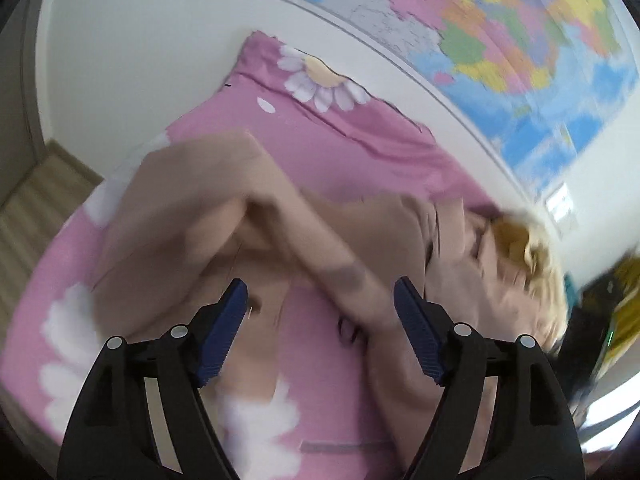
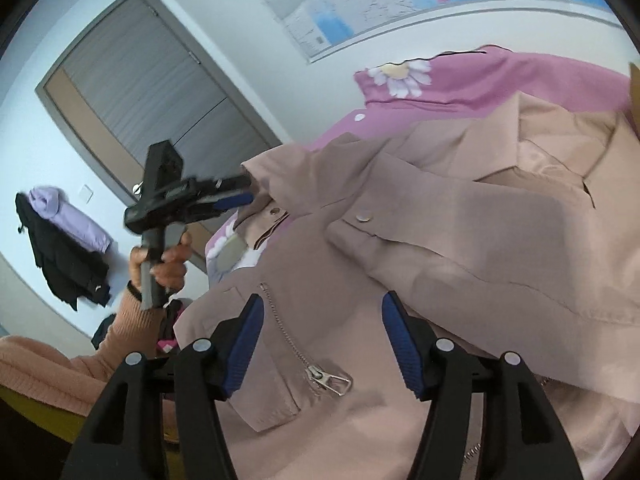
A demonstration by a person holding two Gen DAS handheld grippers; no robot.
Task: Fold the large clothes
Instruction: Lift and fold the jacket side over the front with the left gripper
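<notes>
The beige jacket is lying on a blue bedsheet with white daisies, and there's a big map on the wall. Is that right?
Not quite. The bedsheet is pink, not blue; the right wrist view shows it clearly. The rest holds: the beige jacket lies on it, white daisies are printed on it, and a big map hangs on the wall.

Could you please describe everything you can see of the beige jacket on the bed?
The beige jacket lies crumpled on the pink daisy-print bedsheet, collar and shiny lining toward the wall. It looks like a smooth woven fabric with a metal zipper, snap buttons and a buttoned sleeve cuff. One sleeve is folded across the body. Both tools are open above it: the left tool by the cuff, the right tool over the zipper.
</notes>
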